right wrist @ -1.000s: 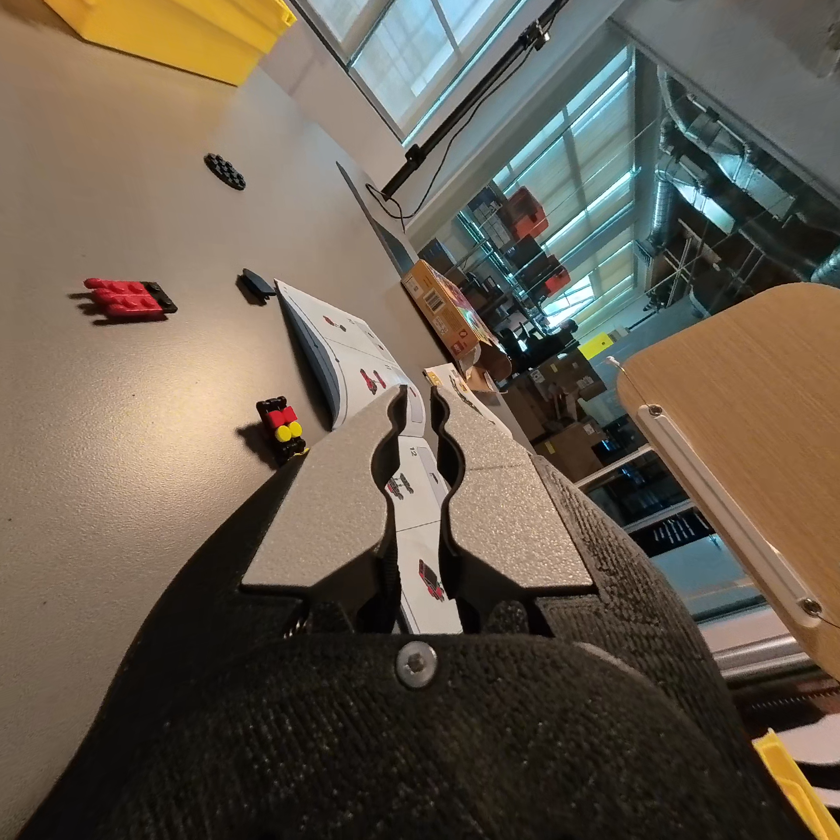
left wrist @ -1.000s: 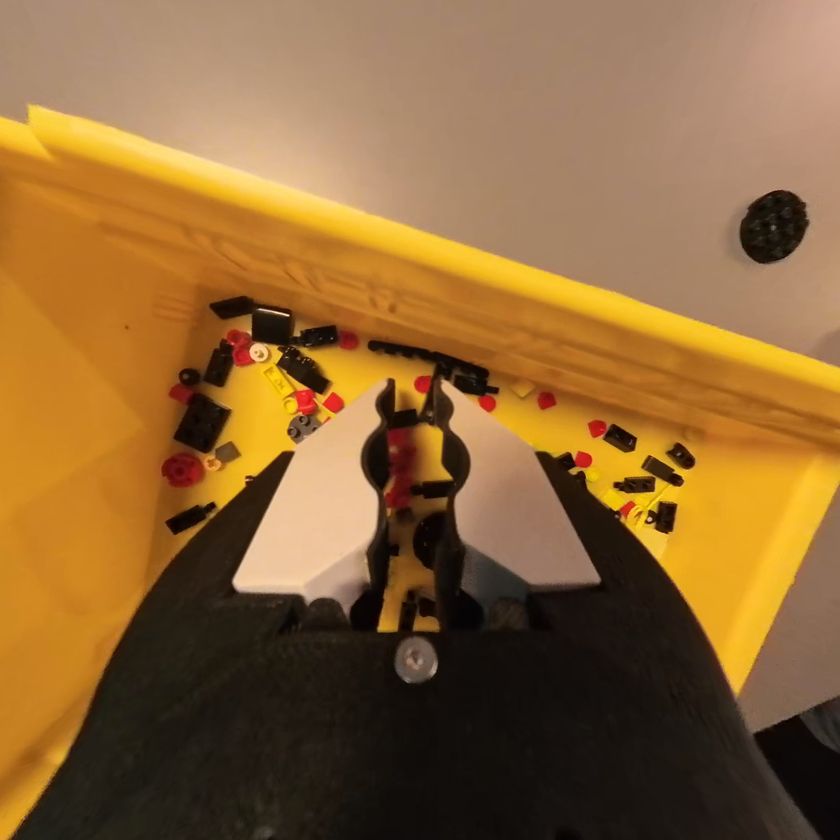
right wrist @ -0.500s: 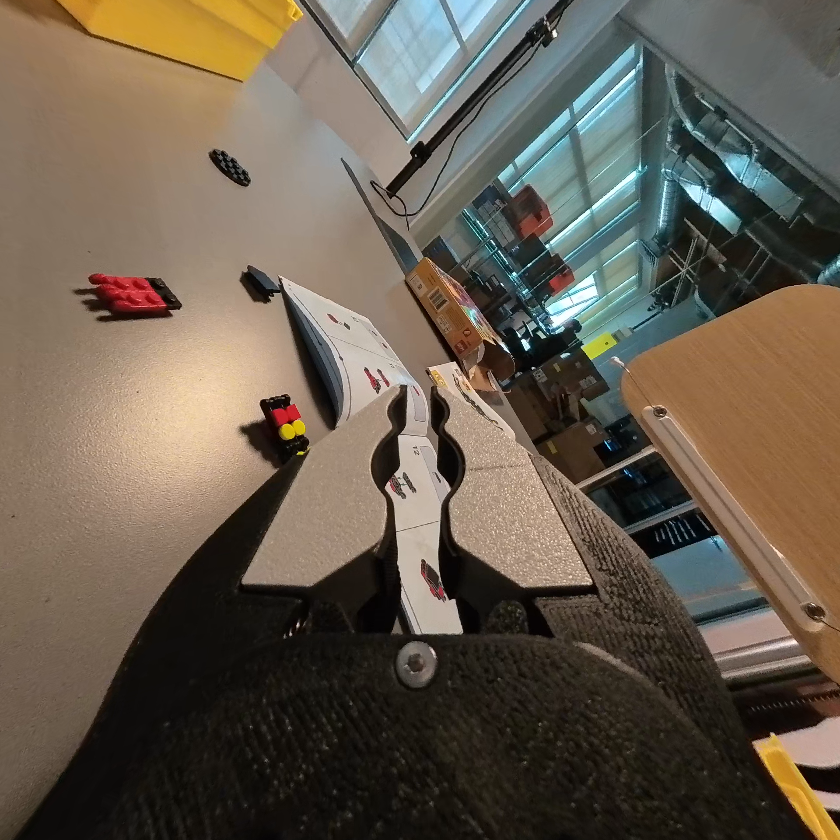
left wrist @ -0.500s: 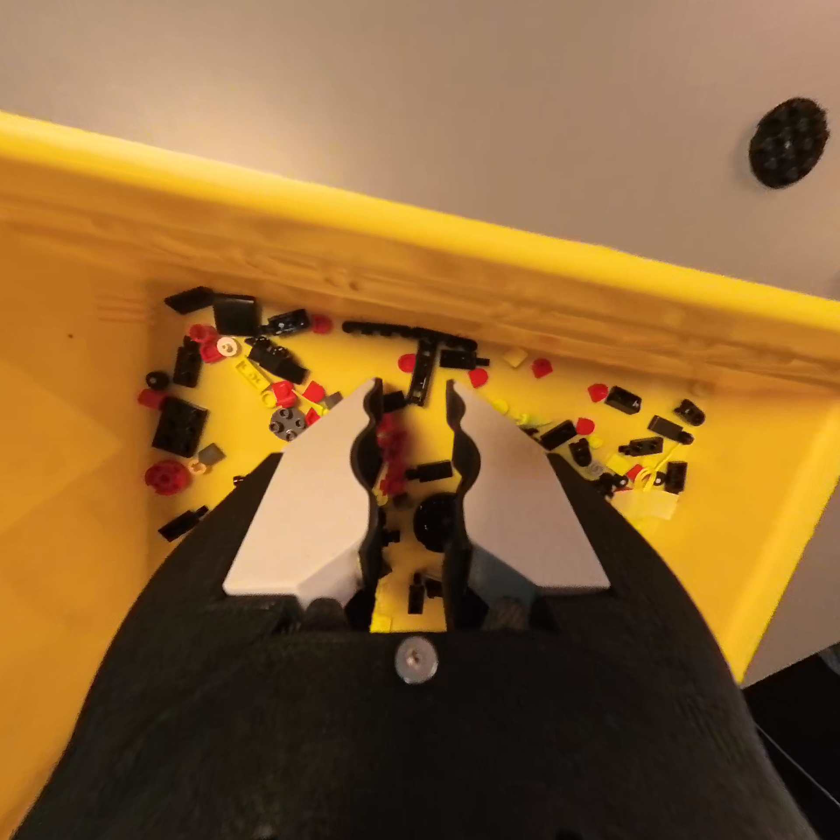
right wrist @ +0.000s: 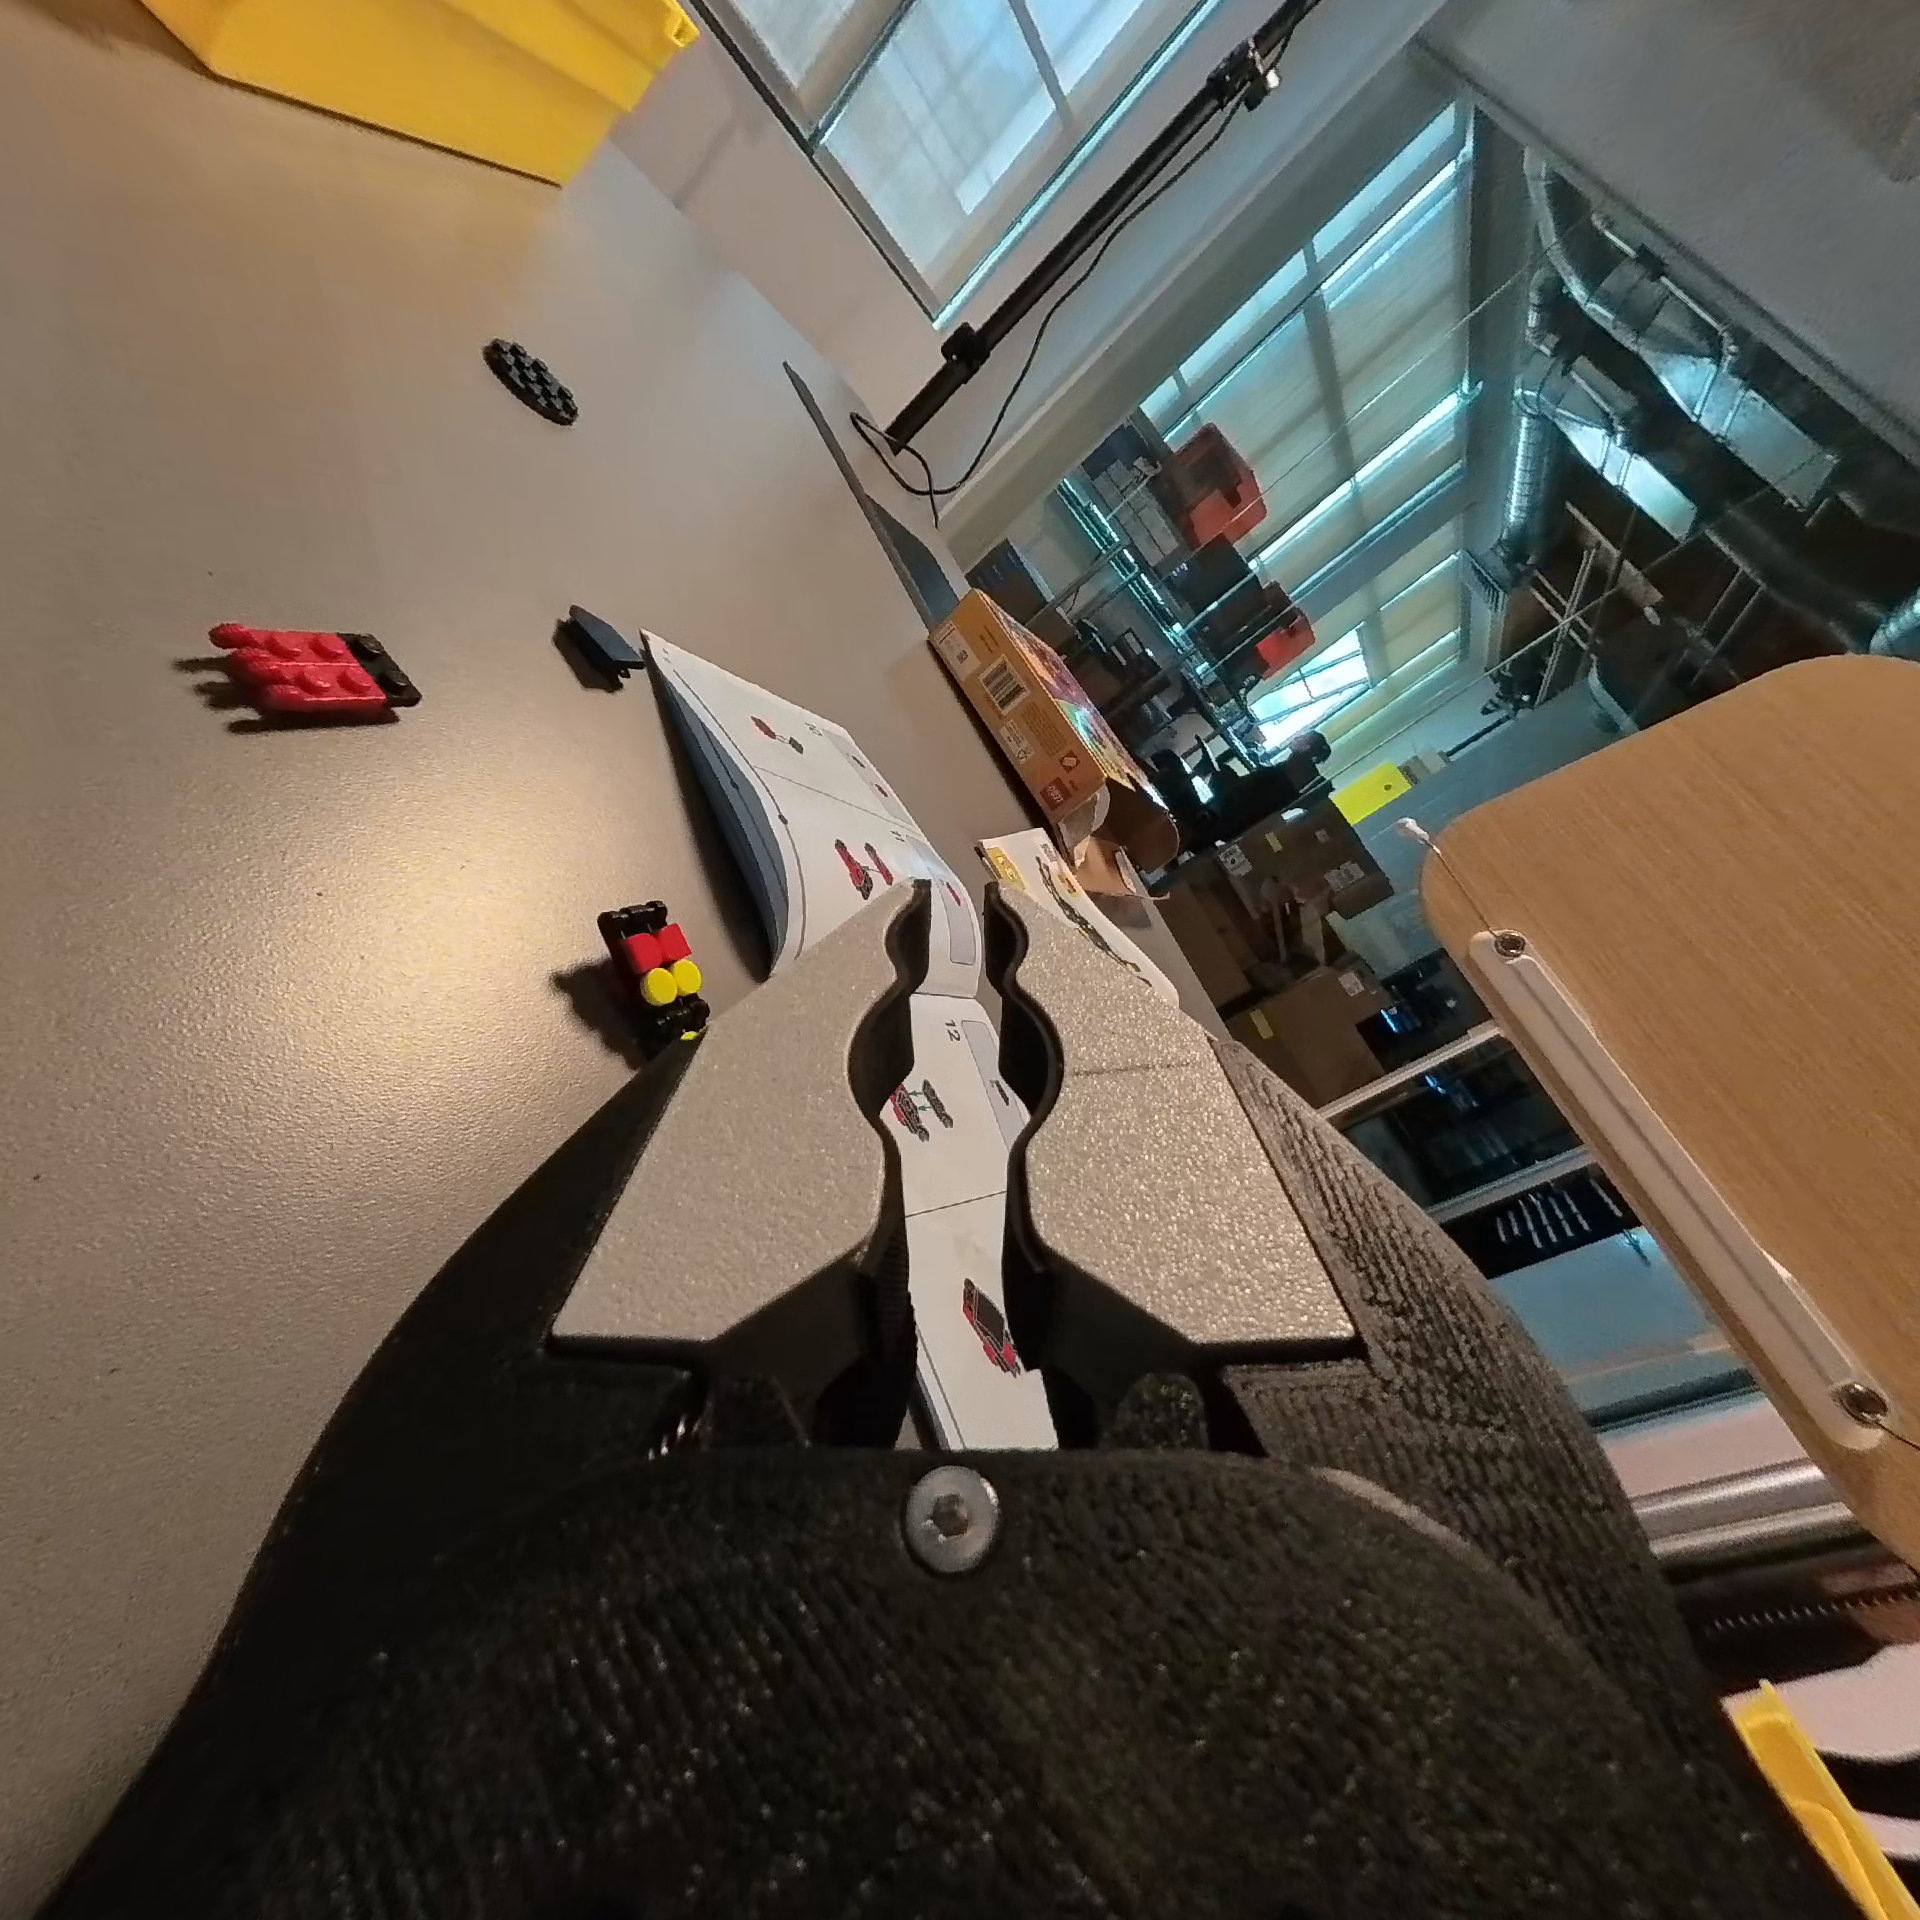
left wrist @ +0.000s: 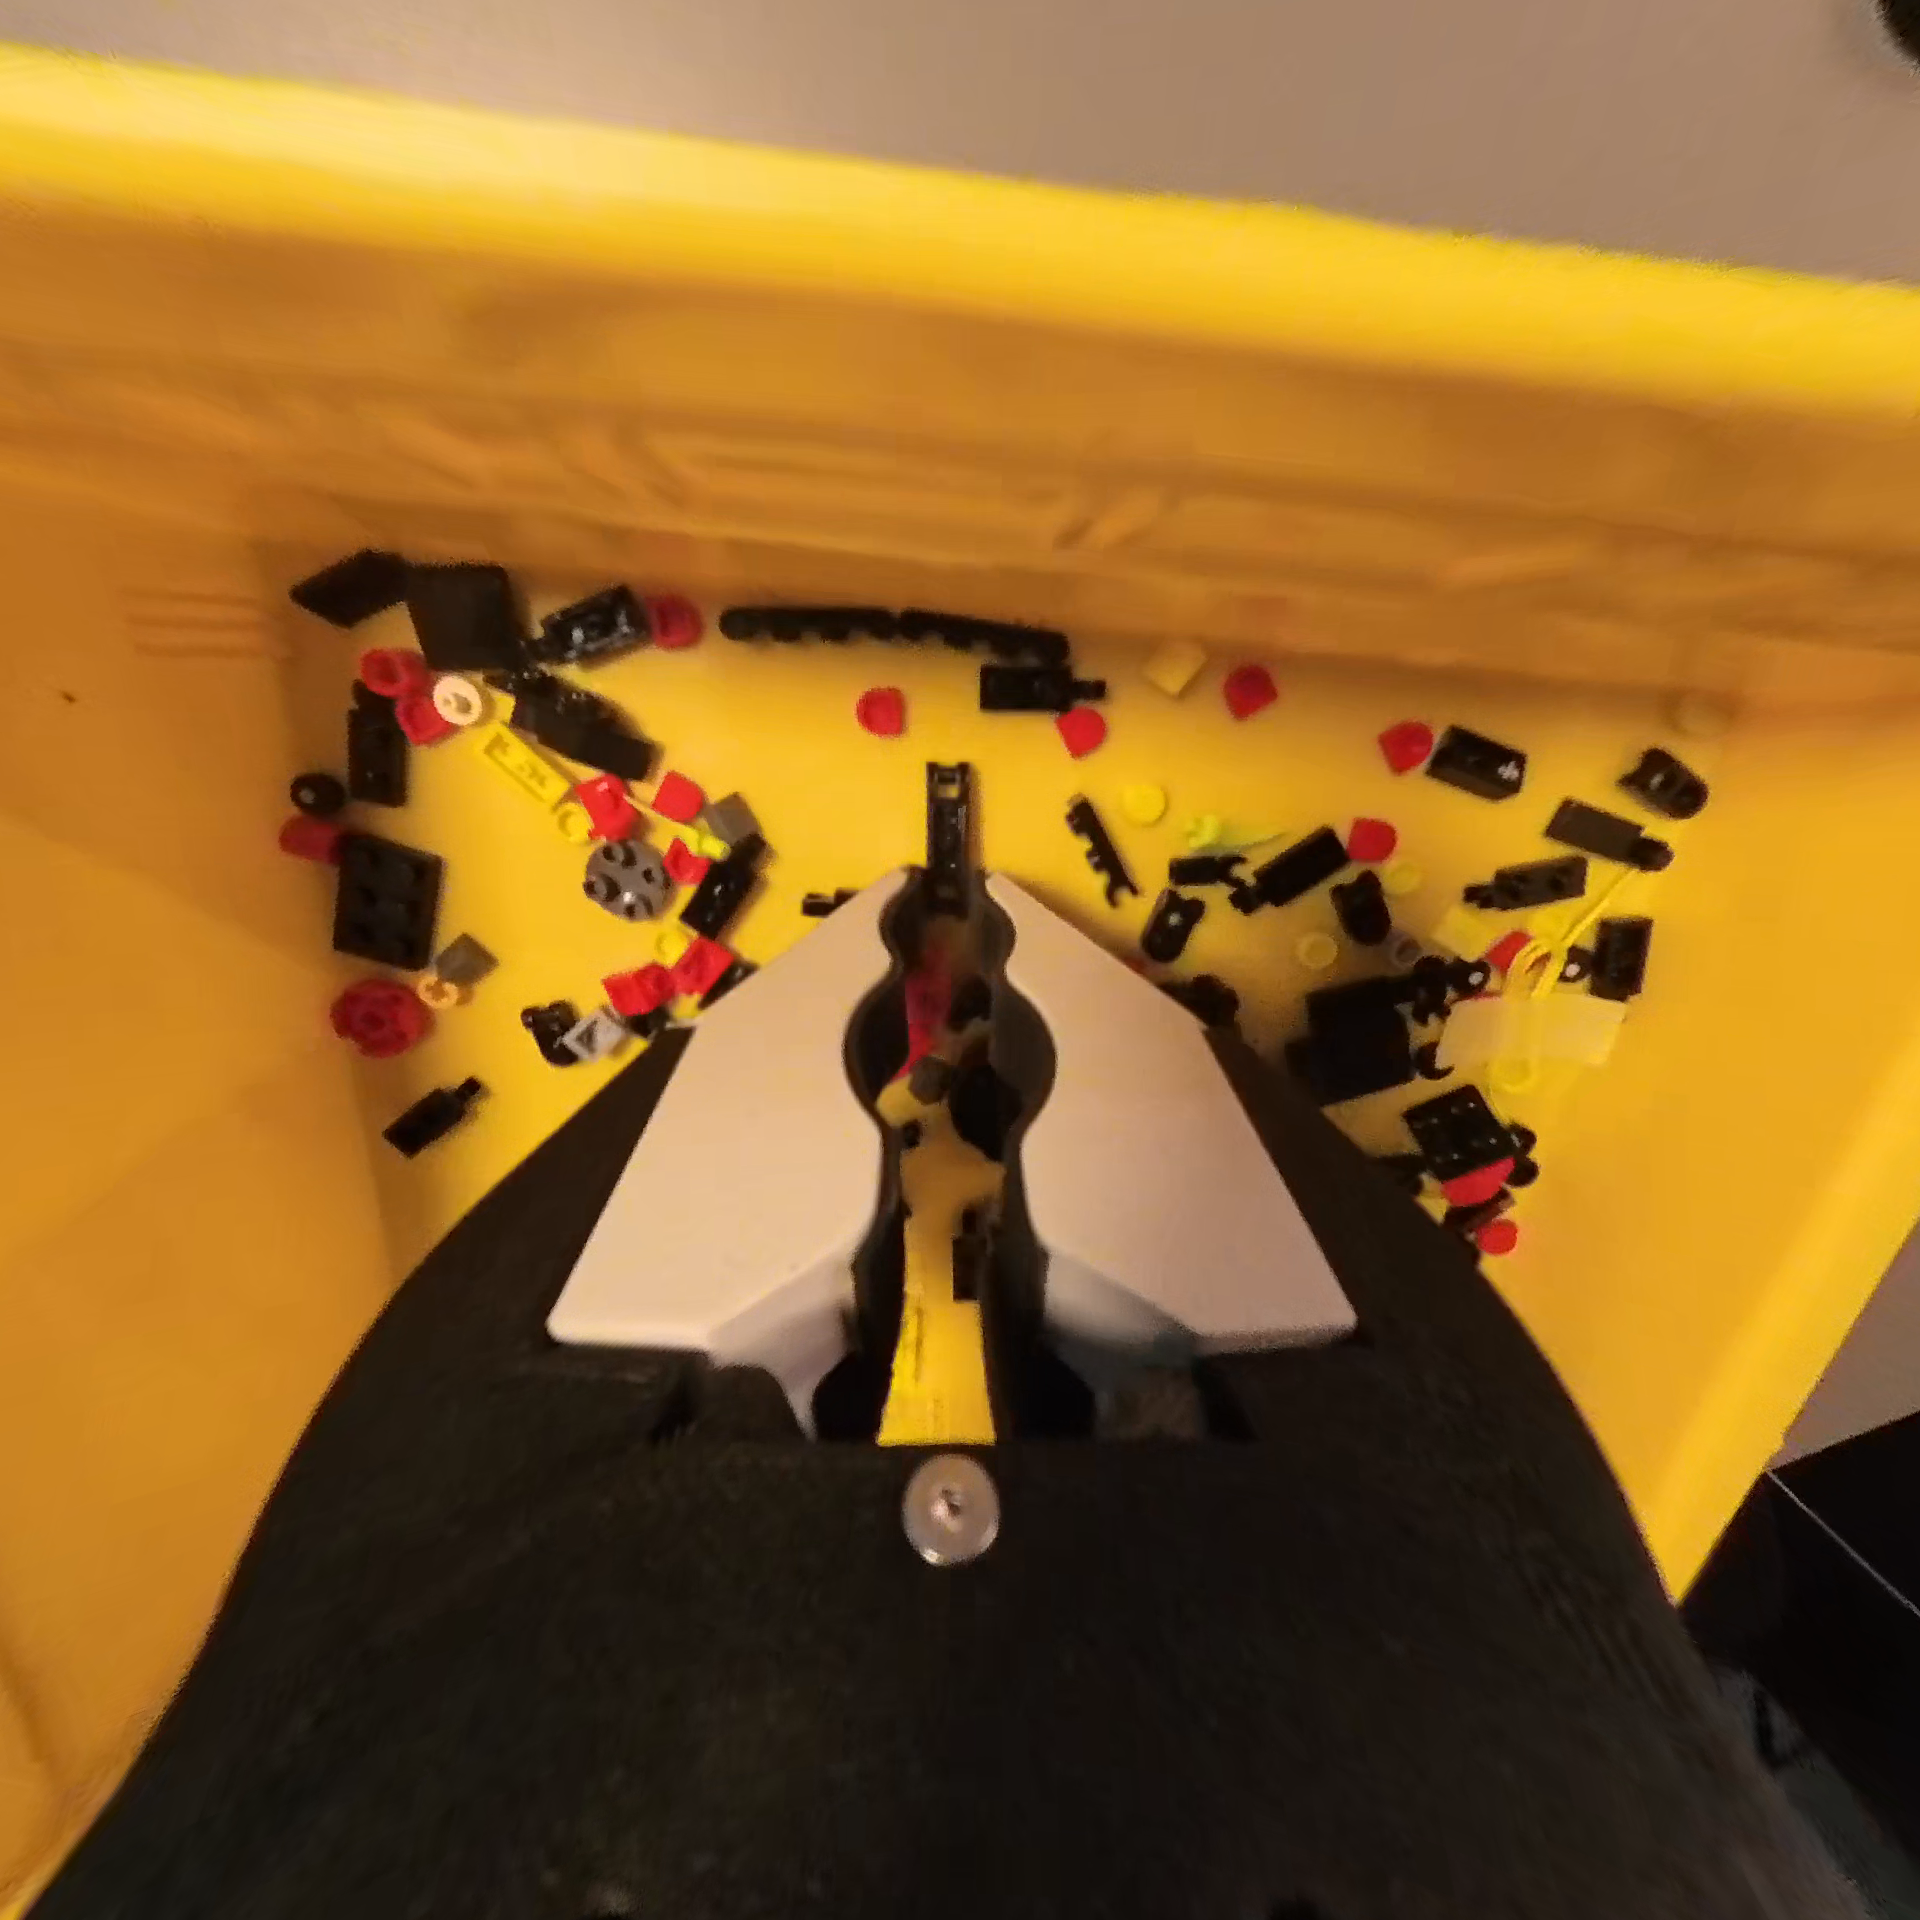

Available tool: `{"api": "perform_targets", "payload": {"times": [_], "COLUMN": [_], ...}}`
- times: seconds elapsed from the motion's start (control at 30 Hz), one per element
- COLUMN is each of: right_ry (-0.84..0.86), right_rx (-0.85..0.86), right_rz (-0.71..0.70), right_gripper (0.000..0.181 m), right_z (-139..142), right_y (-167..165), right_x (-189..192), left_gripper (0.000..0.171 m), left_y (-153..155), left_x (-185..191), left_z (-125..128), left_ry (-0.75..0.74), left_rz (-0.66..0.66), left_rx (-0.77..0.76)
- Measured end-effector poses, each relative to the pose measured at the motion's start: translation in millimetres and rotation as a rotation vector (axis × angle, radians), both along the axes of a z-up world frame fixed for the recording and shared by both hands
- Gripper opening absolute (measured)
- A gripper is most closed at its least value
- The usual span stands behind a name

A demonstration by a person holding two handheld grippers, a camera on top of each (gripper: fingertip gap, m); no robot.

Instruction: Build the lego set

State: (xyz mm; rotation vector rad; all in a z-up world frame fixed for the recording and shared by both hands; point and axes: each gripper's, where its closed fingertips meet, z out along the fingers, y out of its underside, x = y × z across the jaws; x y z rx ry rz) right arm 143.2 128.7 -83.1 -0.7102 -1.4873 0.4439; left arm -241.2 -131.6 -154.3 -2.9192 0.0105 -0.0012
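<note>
Left gripper [left wrist: 948, 883]: thin black piece [left wrist: 950, 821] clamped in jaws over yellow bin [left wrist: 935, 436] | right gripper [right wrist: 954, 914]: jaws slightly parted, nothing held, above bench [right wrist: 260, 935].

Bright yellow bin [left wrist: 935, 343] holding black, red and yellow lego pieces [left wrist: 623, 800]; grey tabletop [right wrist: 260, 416]; pale grey fingers [left wrist: 748, 1122].

A warehouse-like workshop — tall windows [right wrist: 1382, 405], exposed ducts [right wrist: 1538, 436], stacked cardboard boxes [right wrist: 1299, 862] behind the worktable [right wrist: 260, 935].
</note>
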Motion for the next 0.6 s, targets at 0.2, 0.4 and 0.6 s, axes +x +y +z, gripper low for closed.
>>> {"api": "perform_targets", "payload": {"times": [0.2,0.4,0.6], "right_ry": [-0.002,-0.002,-0.004], "right_rx": [0.002,0.005,0.005], "right_rz": [0.000,-0.002,-0.003], "right_gripper": [0.008,0.008,0.008], "right_z": [0,0,-1], "right_y": [0,0,0], "right_x": [0,0,0], "left_gripper": [0.007,0.028,0.025], "left_y": [-11,13,8], "left_x": [-22,-1,16], "left_z": [9,22,6], "left_ry": [0.074,-0.133,-0.157], "left_rz": [0.223,0.283,0.251], "left_rx": [0.019,0.216,0.135]}}
